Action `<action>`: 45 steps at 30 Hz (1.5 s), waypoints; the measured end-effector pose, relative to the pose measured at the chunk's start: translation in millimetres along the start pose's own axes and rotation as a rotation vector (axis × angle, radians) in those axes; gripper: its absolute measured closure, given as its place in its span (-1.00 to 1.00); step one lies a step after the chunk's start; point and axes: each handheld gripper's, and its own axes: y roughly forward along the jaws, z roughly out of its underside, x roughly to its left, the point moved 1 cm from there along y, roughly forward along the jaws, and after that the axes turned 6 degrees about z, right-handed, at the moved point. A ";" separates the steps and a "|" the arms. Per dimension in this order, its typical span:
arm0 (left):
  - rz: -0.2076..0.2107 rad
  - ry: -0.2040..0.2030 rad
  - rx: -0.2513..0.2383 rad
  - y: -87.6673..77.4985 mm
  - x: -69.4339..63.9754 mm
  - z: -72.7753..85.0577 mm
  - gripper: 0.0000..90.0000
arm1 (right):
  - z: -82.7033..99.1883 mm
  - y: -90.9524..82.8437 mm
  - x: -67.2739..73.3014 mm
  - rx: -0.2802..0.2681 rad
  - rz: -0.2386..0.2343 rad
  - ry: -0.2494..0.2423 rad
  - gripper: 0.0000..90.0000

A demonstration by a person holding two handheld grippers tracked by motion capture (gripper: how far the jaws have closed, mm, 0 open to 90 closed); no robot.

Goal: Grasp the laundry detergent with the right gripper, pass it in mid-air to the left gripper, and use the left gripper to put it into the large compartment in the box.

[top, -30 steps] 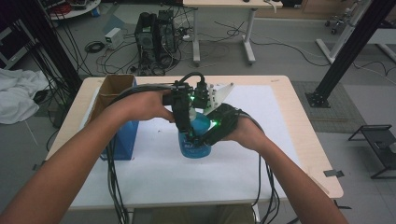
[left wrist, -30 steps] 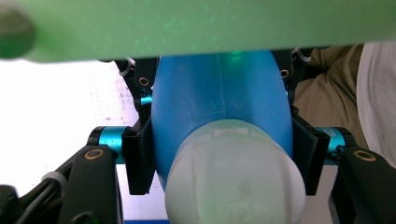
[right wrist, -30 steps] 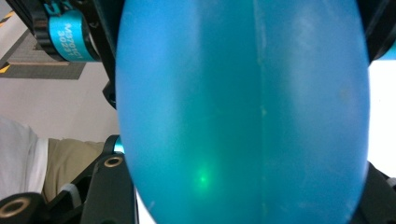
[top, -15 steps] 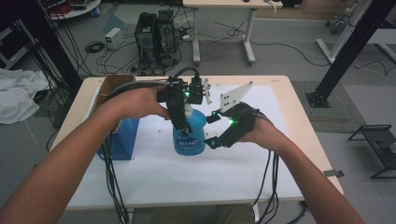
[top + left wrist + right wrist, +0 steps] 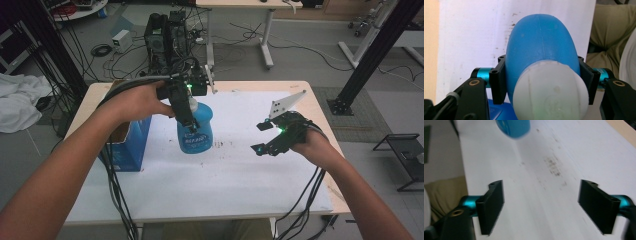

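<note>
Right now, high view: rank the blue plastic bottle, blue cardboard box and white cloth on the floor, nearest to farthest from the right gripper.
1. Blue plastic bottle, held left of the right gripper.
2. Blue cardboard box, at the table's left edge.
3. White cloth, on the floor, far left.

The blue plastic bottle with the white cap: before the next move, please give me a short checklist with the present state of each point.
1. Left tongs closed on the blue plastic bottle with the white cap, one jaw on each side below the cap: ok.
2. Bottle lifted off the white paper sheet: cannot tell.
3. Right tongs open and holding nothing: ok.
4. Right tongs apart from the bottle: ok.
5. Cap tight on the bottle: cannot tell.
6. Blue cardboard box beside the bottle, not touching it: ok.
</note>
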 end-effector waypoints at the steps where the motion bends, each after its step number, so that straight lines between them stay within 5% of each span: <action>1: -0.006 -0.013 -0.001 -1.4 1.1 0.4 -0.16 | 2.5 -1.5 -0.5 0.030 -0.005 0.007 -0.95; 14: -0.071 -0.215 -0.042 -26.7 10.8 9.8 -0.16 | 34.9 -30.4 -12.9 0.098 0.070 0.043 -0.97; 23: -0.123 -0.379 -0.073 -49.7 22.1 26.3 -0.16 | 52.3 -49.6 -26.6 0.223 0.117 0.052 -0.97; 32: -0.162 -0.514 -0.100 -72.0 33.0 41.6 -0.16 | 62.5 -57.6 -35.6 0.215 0.157 0.079 -0.97; 45: -0.171 -0.554 -0.142 -107.0 39.7 76.1 -0.16 | 63.0 -58.7 -41.1 0.191 0.164 0.074 -0.97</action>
